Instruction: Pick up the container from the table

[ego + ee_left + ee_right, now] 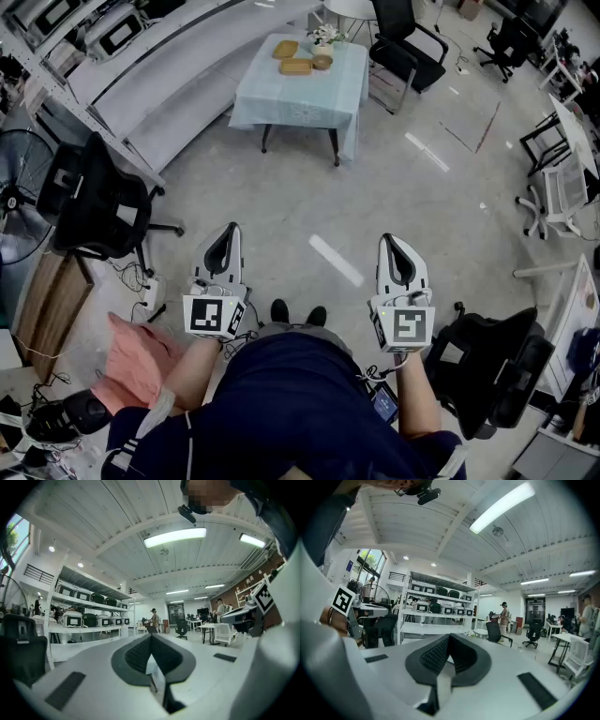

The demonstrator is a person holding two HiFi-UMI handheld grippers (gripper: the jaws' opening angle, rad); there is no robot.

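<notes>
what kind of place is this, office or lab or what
Likely an open-plan lab or workshop office: black office chairs, long white shelving stacked with boxy devices, and a cloth-covered table on a bare floor.

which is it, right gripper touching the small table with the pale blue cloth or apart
Apart. The head view shows a wide stretch of grey floor between the right gripper and the pale blue-clothed table.
</notes>
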